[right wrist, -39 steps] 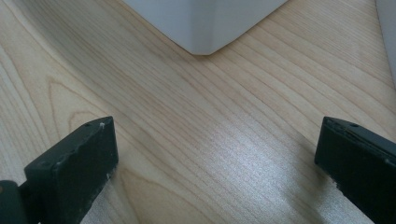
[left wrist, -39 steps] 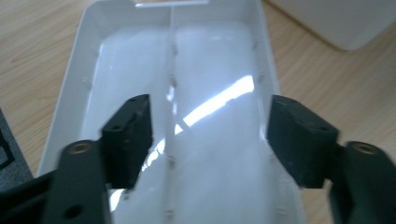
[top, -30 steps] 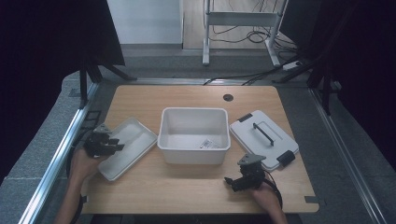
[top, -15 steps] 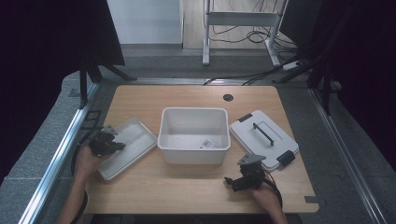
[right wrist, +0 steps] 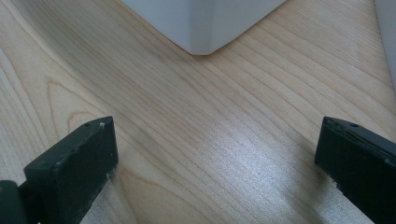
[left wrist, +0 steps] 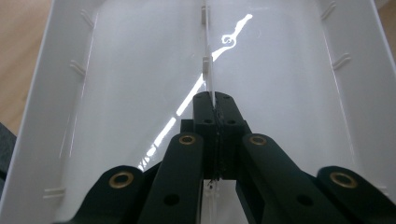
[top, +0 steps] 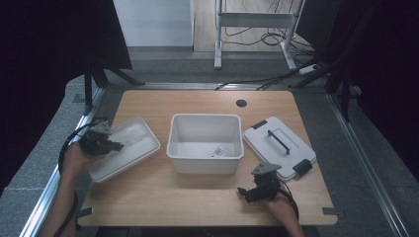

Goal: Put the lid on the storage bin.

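White tray point(top: 129, 147), no writing, label unreadable point(top: 219, 152)

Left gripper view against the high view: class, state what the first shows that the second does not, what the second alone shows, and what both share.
The left gripper view shows the left gripper with its jaws shut on a thin clear rib running down the middle of the white tray. The high view shows the white bin, the lid with a black handle, the right gripper and the wooden table. Both show that tray in the left gripper's grip.
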`<state>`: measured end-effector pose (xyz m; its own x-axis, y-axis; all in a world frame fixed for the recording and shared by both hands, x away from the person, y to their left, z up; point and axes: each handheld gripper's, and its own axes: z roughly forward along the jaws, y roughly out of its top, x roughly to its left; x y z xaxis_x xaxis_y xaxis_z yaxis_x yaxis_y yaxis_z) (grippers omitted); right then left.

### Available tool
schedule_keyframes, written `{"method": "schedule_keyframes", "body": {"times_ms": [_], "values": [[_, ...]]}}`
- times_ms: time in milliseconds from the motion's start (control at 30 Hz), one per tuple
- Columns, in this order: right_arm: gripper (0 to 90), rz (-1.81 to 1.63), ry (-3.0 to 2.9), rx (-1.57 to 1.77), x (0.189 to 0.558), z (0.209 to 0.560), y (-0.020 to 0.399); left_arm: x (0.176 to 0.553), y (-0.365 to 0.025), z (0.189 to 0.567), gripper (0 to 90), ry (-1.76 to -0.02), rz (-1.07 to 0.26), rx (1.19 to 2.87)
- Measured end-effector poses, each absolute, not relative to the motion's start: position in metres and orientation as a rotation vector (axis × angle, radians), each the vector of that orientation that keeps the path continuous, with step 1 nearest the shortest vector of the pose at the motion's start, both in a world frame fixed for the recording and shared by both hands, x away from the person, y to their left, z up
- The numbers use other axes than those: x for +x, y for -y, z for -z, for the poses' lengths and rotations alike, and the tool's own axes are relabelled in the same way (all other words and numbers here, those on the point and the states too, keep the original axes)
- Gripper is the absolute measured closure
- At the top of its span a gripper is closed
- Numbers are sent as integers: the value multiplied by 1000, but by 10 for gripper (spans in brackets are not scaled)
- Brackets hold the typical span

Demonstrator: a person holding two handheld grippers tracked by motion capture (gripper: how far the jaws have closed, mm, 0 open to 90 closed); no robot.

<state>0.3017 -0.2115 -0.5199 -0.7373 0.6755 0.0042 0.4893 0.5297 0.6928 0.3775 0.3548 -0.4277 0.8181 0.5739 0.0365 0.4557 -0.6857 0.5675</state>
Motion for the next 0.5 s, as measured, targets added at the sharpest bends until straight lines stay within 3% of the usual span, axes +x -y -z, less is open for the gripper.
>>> {"method": "schedule_keyframes", "body": {"times_ms": [500], "values": [[0, -1009, -2508, 976, 302, 520, 212, 387, -346, 360, 894, -422, -268, 2476]]}}
